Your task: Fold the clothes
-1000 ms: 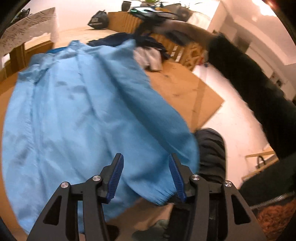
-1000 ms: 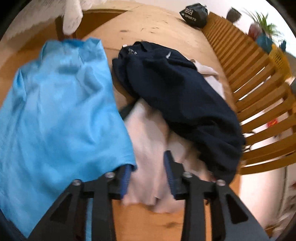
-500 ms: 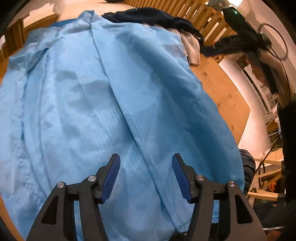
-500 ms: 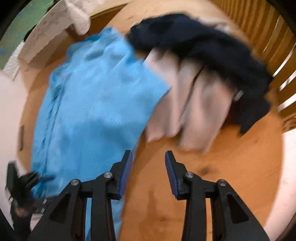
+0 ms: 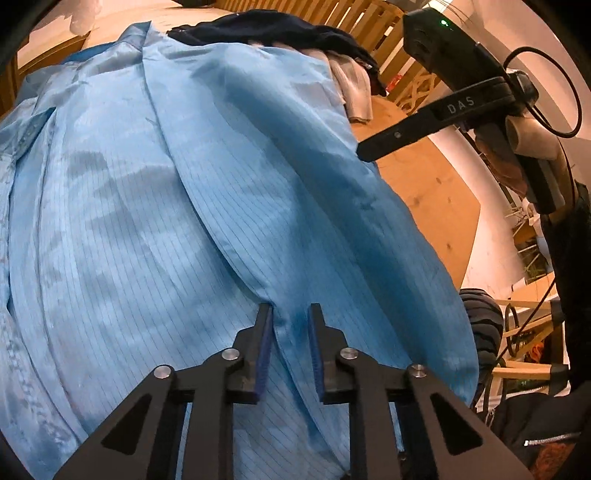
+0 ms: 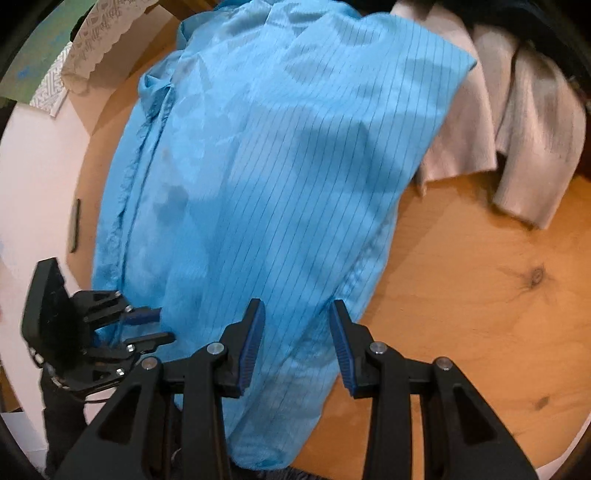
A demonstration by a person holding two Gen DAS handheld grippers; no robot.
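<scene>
- The shirt point(image 5: 229, 206) lies spread over the wooden table point(image 6: 480, 295), its near end hanging past the table's front edge.
- The left gripper point(image 5: 290, 321) sits over a fold near the shirt's near end, cloth between its fingers.
- The right gripper point(image 6: 297, 317) hangs over the shirt's right edge.
- A pale garment point(image 6: 517, 129) lies right of the shirt, touching it.
- A dark garment point(image 5: 280, 31) lies behind both, before a slatted rail point(image 5: 332, 14).

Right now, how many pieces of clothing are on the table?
3: a blue shirt spread across the table, a grey garment beside its far right corner, and a dark navy one bunched behind that by the slatted rail. More could be hidden underneath.
</scene>
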